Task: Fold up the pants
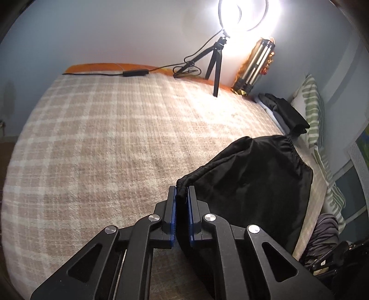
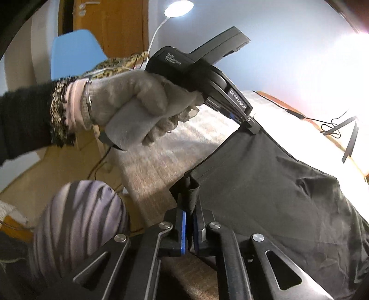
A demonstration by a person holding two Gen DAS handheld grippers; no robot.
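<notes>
One pair of black pants; left tongs and right tongs each pinch its waistband.

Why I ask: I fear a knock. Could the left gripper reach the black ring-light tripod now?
Probably not: the left gripper is shut on the black pants, and the tripod stands far across the plaid blanket.

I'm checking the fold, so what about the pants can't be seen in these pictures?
- Legs of the pants: left wrist view, hidden behind the hanging cloth and the left gripper.
- Lower part: right wrist view, cut off by the frame edge and the right gripper.
- Far bed edge: washed out by the lamp.
</notes>
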